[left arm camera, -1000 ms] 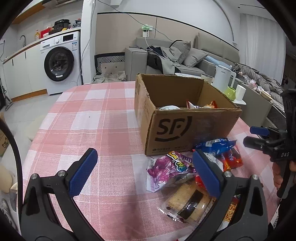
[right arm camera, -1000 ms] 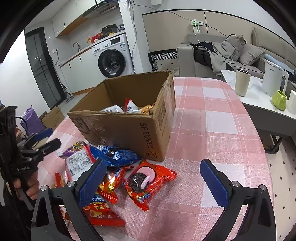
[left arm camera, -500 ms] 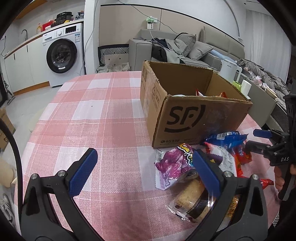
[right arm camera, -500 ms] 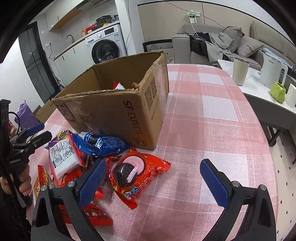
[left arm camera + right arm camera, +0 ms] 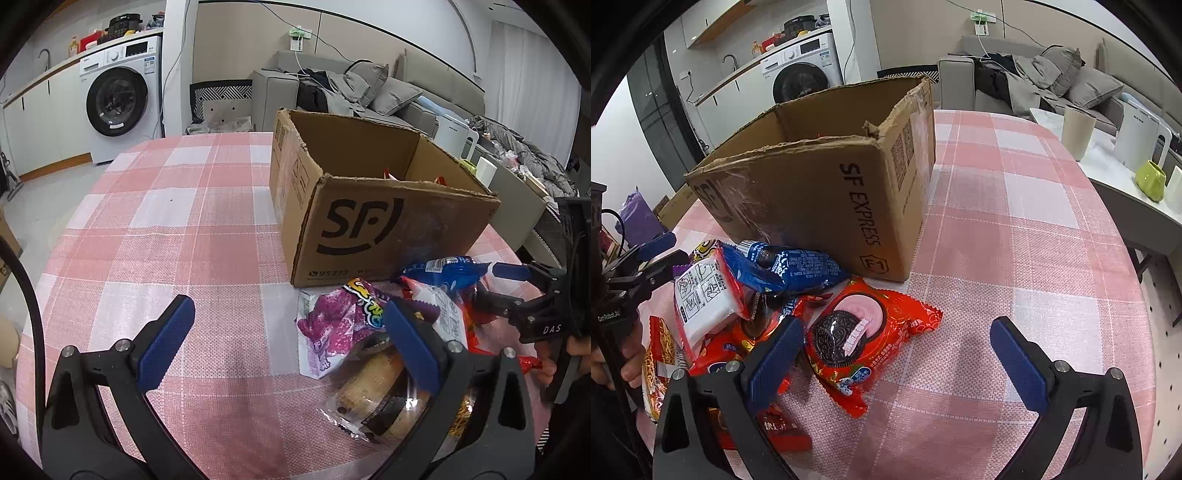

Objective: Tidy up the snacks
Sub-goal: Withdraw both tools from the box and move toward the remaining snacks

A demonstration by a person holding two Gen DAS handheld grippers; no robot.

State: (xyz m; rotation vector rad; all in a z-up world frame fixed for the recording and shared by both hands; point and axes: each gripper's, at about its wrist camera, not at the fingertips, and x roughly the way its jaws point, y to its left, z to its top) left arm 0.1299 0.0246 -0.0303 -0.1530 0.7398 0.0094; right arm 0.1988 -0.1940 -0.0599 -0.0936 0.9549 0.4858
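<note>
Your counter (image 5: 192, 206) is an oval top under a pink-and-white checked cloth, and the open SF Express cardboard box (image 5: 373, 229) stands near its middle, with a few packets just showing over its rim. The loose snacks lie heaped against the box's near wall: from your left gripper (image 5: 291, 343), a purple snack bag (image 5: 338, 326) sits at about 1 o'clock, a clear-wrapped pastry (image 5: 373, 393) lies under its right jaw, and a blue packet (image 5: 441, 271) rests beyond them. From your right gripper (image 5: 897, 354), the red Oreo packet (image 5: 866, 338) lies between the jaws at about 11 o'clock, beside a white packet (image 5: 701, 299). Both sets of jaws are spread wide and hold nothing. Around you, a washing machine (image 5: 120, 98) stands at 10 o'clock under a kitchen worktop, a grey sofa (image 5: 354, 92) strewn with clothes runs along the far wall at 12 to 1 o'clock, and a white side table (image 5: 1115, 173) carries a beige cup (image 5: 1078, 131), a kettle and a green mug.
</note>
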